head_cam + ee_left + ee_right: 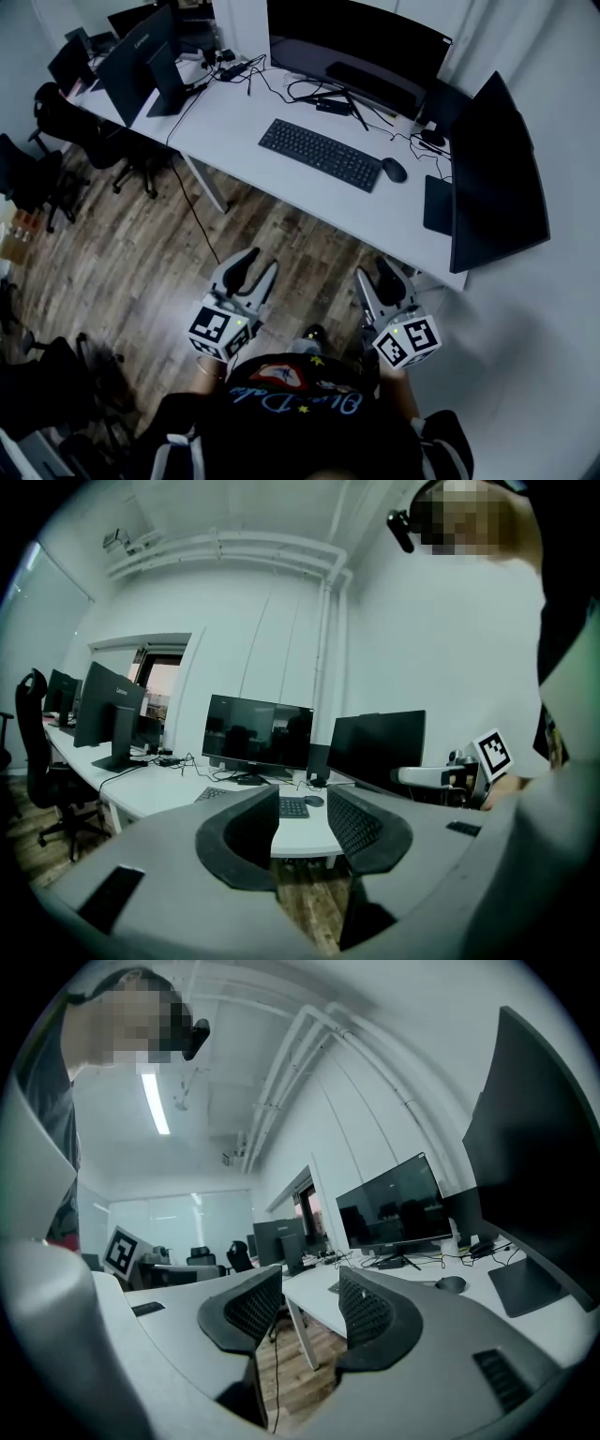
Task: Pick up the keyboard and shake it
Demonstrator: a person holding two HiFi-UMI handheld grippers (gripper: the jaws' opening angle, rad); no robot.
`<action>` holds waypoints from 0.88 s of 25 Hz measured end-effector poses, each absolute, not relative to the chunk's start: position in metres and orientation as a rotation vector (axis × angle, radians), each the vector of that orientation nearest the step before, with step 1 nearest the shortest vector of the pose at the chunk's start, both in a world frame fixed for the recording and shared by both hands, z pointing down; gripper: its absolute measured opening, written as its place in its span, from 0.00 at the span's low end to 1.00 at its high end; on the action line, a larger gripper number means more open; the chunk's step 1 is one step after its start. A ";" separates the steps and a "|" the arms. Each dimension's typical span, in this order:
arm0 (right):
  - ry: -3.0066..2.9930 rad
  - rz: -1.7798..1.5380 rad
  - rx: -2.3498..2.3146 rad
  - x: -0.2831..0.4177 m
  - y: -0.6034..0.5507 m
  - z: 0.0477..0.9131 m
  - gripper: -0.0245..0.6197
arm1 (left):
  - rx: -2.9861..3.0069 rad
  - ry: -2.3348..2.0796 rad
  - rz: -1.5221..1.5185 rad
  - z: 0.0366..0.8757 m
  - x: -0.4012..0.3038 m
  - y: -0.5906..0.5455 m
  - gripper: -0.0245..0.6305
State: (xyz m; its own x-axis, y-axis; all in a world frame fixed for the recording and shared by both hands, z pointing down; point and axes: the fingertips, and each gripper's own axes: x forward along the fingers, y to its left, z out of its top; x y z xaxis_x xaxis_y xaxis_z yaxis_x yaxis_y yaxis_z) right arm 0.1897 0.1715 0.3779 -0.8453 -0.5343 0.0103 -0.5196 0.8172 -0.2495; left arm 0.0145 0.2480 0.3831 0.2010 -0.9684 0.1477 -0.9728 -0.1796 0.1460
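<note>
Standing back from the white desk (234,117), we aim left gripper (258,265) and right gripper (377,275) at the black keyboard (322,154) lying untouched before the curved monitor (356,42); both pairs of jaws gape empty, one for each end, we judge.

Lighting was even, cool and fairly dim in all three views. A ceiling strip light (157,1102) in the right gripper view was the one visible source and bloomed slightly. The white table (234,122) carried only soft shadows; the keyboard (322,154) near its middle was sharp. Both gripper views bent straight lines and darkened to black at the corners; the near shell of the left gripper (302,803) was soft
</note>
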 end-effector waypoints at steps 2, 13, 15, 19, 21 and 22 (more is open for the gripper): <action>2.932 -0.371 -0.857 0.194 0.161 0.377 0.28 | 2.258 -1.857 0.025 0.384 0.016 0.236 0.25; 2.947 -0.395 -0.862 0.204 0.124 0.386 0.28 | 2.231 -1.851 0.032 0.395 0.021 0.201 0.25; 2.949 -0.399 -0.861 0.202 0.118 0.388 0.28 | 2.218 -1.861 0.026 0.397 0.015 0.197 0.25; 2.966 -0.396 -0.849 0.192 0.104 0.390 0.28 | 2.206 -1.887 0.013 0.401 0.000 0.184 0.25; 2.968 -0.394 -0.856 0.188 0.094 0.391 0.28 | 2.197 -1.882 0.003 0.405 -0.007 0.174 0.25; 2.966 -0.390 -0.866 0.186 0.089 0.391 0.28 | 2.195 -1.875 0.002 0.408 -0.011 0.167 0.25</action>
